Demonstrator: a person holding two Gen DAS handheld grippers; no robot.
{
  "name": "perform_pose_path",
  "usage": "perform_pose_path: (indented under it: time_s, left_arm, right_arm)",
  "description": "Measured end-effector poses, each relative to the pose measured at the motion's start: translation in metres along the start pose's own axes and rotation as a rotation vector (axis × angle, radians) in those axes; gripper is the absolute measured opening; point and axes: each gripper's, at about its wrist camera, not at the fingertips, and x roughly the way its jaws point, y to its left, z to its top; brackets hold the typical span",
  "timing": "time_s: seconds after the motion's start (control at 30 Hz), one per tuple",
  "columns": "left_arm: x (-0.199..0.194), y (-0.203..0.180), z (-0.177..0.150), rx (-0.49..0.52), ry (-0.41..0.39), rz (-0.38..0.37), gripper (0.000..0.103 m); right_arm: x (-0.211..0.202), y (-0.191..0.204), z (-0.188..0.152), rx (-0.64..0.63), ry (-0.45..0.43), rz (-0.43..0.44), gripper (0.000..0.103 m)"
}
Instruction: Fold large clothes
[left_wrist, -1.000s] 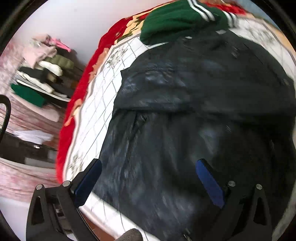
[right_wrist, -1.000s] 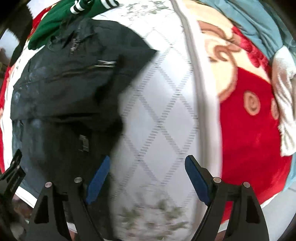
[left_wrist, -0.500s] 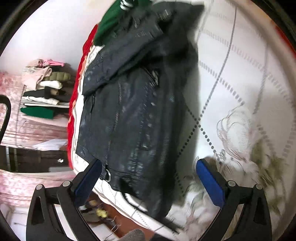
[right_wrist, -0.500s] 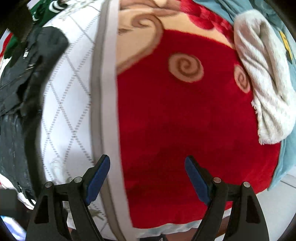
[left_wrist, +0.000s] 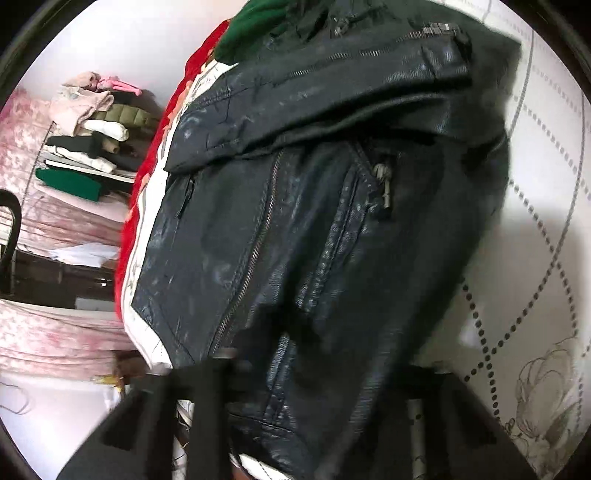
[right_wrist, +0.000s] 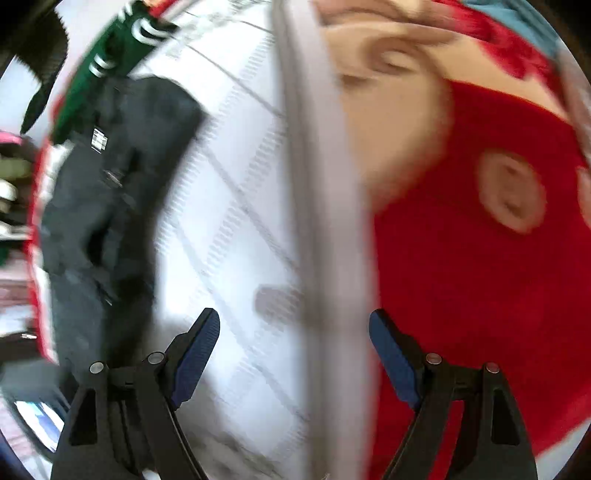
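A black leather jacket (left_wrist: 314, 206) with silver zips lies partly folded on the white quilted bed (left_wrist: 546, 206). It fills the left wrist view. My left gripper (left_wrist: 317, 373) is right at the jacket's lower hem. Its fingertips are hidden by the leather and blurred, so I cannot tell how the jaws stand. In the right wrist view the jacket (right_wrist: 110, 206) lies at the left. My right gripper (right_wrist: 295, 343) is open and empty above the white quilt (right_wrist: 240, 221), right of the jacket.
A green garment with white stripes (left_wrist: 258, 26) lies beyond the jacket's collar and shows in the right wrist view (right_wrist: 110, 62). A red blanket with beige swirls (right_wrist: 480, 258) covers the bed's right side. A rack of folded clothes (left_wrist: 88, 140) stands left of the bed.
My left gripper has moved in close to the jacket's hem, and its blue pads no longer show. My right gripper has swung back left from the red blanket to the white quilt.
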Motion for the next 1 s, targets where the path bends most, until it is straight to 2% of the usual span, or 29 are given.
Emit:
perform_pose_path:
  time_s: [0.03, 0.07, 0.13, 0.23, 0.37, 0.4, 0.43, 0.47, 0.53, 0.63, 0.7, 0.87, 1.0]
  left_arm:
    - [-0.002, 0.006, 0.001, -0.012, -0.008, -0.021, 0.009]
    - [-0.004, 0.012, 0.003, -0.023, -0.016, -0.035, 0.008]
    - [-0.009, 0.025, 0.005, -0.042, -0.027, -0.067, 0.006]
    - [-0.012, 0.044, 0.012, -0.041, -0.045, -0.102, 0.005]
    - [-0.016, 0.043, 0.010, -0.024, -0.061, -0.143, 0.005]
    - [-0.020, 0.041, 0.009, -0.016, -0.067, -0.148, 0.005]
    - [-0.022, 0.042, 0.008, -0.006, -0.076, -0.160, 0.005]
    - [-0.024, 0.044, 0.008, 0.001, -0.085, -0.174, 0.005]
    - [-0.031, 0.050, 0.005, 0.013, -0.108, -0.198, 0.004]
    - [-0.042, 0.071, 0.000, 0.010, -0.119, -0.251, 0.004]
    - [-0.050, 0.088, -0.005, 0.016, -0.125, -0.293, 0.004]
    - [-0.071, 0.145, -0.015, 0.012, -0.127, -0.435, 0.004]
    - [-0.060, 0.191, -0.004, -0.032, -0.087, -0.527, 0.010]
  right_arm:
    - [0.003, 0.004, 0.006, 0.010, -0.014, 0.088, 0.085]
    - [0.004, 0.007, 0.009, 0.017, -0.022, 0.138, 0.085]
    - [0.009, 0.014, 0.018, 0.033, -0.040, 0.302, 0.085]
    - [0.027, 0.023, 0.026, 0.058, -0.020, 0.445, 0.085]
    - [0.053, 0.047, 0.029, 0.124, 0.051, 0.627, 0.085]
    - [0.062, 0.056, 0.027, 0.151, 0.056, 0.657, 0.078]
    - [0.067, 0.065, 0.027, 0.183, 0.050, 0.681, 0.041]
    - [0.069, 0.071, 0.031, 0.203, 0.044, 0.659, 0.025]
    - [0.066, 0.073, 0.035, 0.229, 0.031, 0.627, 0.020]
    - [0.048, 0.085, 0.026, 0.226, 0.013, 0.607, 0.016]
    - [0.022, 0.086, 0.016, 0.211, 0.009, 0.585, 0.015]
    - [-0.047, 0.117, -0.004, 0.163, -0.001, 0.474, 0.015]
    - [-0.080, 0.186, -0.003, 0.070, -0.013, 0.357, 0.015]
